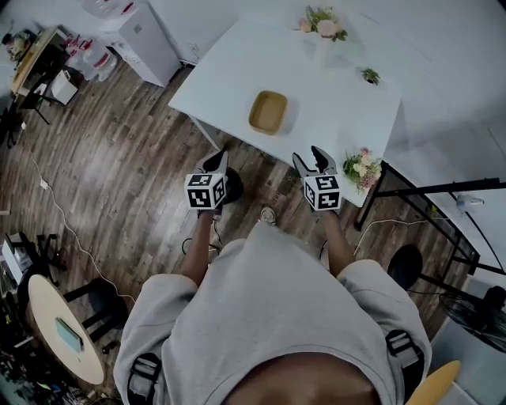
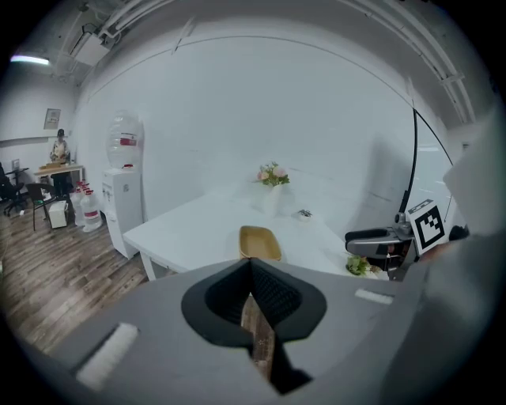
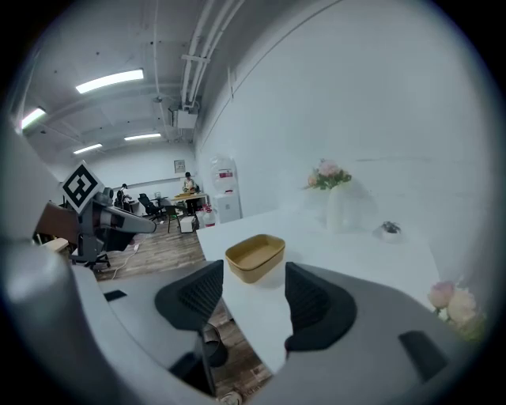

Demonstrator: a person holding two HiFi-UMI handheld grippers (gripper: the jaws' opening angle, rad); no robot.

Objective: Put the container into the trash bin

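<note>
White surface (image 1: 340, 95) on a wood floor (image 1: 118, 158), and that's our stage. The tan container (image 1: 268, 111) sits on the surface close to its near edge, open side up and empty, with nothing touching it.

Both grippers hover short of that near edge, well apart from the container. The left gripper (image 1: 215, 161) hangs over the floor just off the surface, its jaws pressed together with only a thin slit between them and nothing held. The right gripper (image 1: 310, 157) is at the surface's near edge with its jaws spread wide and nothing between the pads. Its own view looks through the gap to the surface's edge, with the container beyond.

A vase of pink flowers (image 1: 320, 24) stands at the surface's far side, with a small plant (image 1: 370, 76) toward its right side. Another flower bunch (image 1: 362, 168) sits at its near right corner, just beside the right gripper. A dark round object (image 1: 235, 190) lies on the floor just off the surface's near edge; I can't tell what it is. A water dispenser (image 1: 146, 35) stands beyond the surface's left end.
</note>
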